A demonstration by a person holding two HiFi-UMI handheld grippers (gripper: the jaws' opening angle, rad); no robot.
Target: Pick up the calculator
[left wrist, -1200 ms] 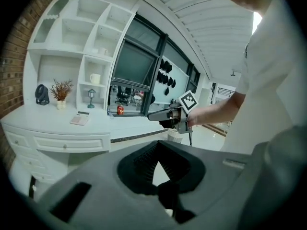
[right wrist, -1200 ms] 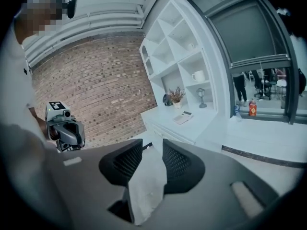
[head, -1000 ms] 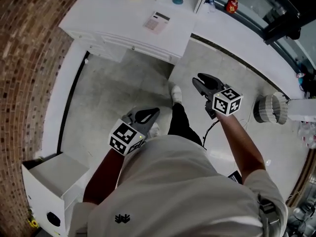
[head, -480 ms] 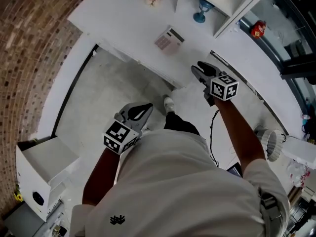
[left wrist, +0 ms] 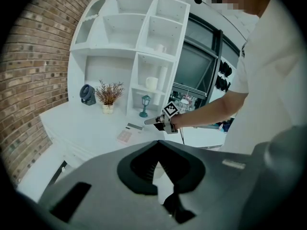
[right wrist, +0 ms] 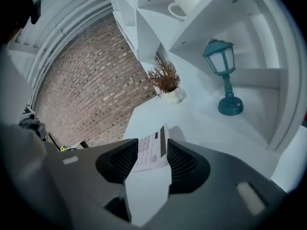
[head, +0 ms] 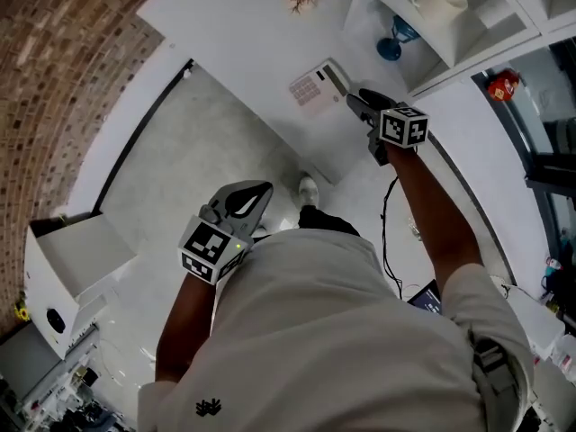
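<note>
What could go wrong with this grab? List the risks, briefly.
1. The calculator lies flat on the white desk. The right gripper, its jaws opening and not yet pressing on it, may shove it along instead of gripping it.
2. The teal lantern stands beyond it in the shelf nook, so overshooting might topple it.

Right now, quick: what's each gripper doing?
Left gripper: closed, empty.
Right gripper: jaws opening, calculator showing between them, not gripped.
</note>
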